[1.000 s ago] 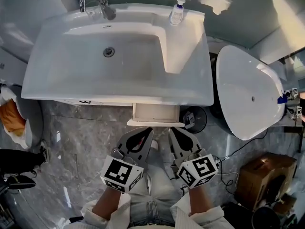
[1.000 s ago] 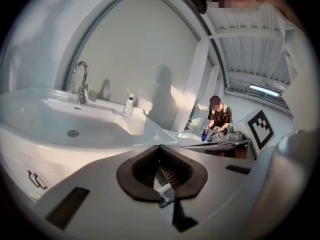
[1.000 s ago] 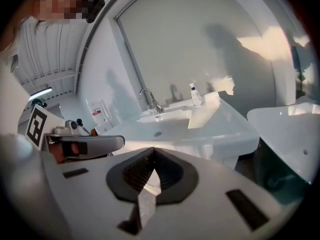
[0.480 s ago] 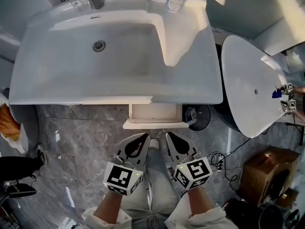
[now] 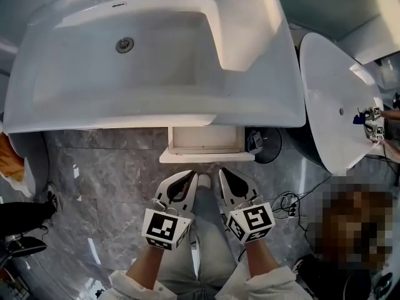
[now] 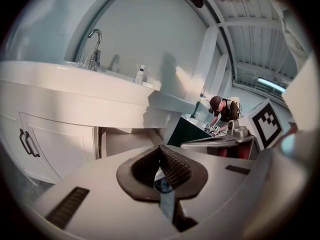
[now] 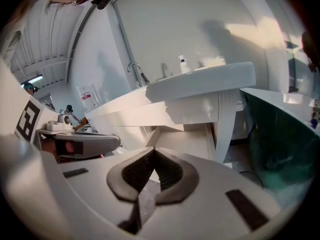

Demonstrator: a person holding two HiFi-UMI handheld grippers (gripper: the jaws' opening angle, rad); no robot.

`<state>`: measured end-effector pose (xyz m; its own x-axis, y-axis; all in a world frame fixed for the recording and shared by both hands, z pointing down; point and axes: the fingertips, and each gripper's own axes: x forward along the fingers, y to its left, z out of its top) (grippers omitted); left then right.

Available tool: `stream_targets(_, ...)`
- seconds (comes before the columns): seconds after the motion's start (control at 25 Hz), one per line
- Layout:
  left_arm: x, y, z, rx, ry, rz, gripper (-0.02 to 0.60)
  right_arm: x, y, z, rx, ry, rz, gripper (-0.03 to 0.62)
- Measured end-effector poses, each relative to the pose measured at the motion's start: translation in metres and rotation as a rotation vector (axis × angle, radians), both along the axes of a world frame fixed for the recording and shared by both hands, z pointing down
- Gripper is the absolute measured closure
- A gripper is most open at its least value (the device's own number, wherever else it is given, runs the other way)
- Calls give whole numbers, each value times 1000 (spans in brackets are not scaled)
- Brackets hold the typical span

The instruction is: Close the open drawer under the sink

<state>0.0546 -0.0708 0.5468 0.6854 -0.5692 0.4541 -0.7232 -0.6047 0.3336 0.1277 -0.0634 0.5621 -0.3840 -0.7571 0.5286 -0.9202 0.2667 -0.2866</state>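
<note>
The white drawer (image 5: 206, 144) stands pulled out from under the sink (image 5: 156, 99), and its front panel (image 5: 206, 157) faces me. Both grippers hover side by side just in front of that panel, a short way off it. My left gripper (image 5: 192, 175) is shut with nothing in it, and my right gripper (image 5: 223, 171) is shut and empty too. In the left gripper view the shut left gripper (image 6: 161, 147) points toward the drawer (image 6: 125, 141). In the right gripper view the shut right gripper (image 7: 153, 150) points at the drawer (image 7: 187, 134).
A white bathtub (image 5: 337, 99) stands at the right, with a dark round bin (image 5: 267, 144) between it and the drawer. Cables (image 5: 286, 204) lie on the marble floor. A cabinet door with a dark handle (image 6: 26, 142) sits left of the drawer. A person's shoe (image 5: 53, 200) is at the left.
The head view has shifted toward the sink. Both grippers stay shut and side by side just short of the drawer front. The drawer stands open as before.
</note>
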Motion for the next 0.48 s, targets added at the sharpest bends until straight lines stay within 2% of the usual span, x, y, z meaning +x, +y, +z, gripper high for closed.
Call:
stream_targets(0.2, 2, 10, 25, -24, -15, 14, 566, 4, 7, 27, -29, 17, 4, 585)
stream_targets(0.48, -2, 10, 55, -15, -64, -4, 566, 6, 11, 61, -52, 44, -16, 585)
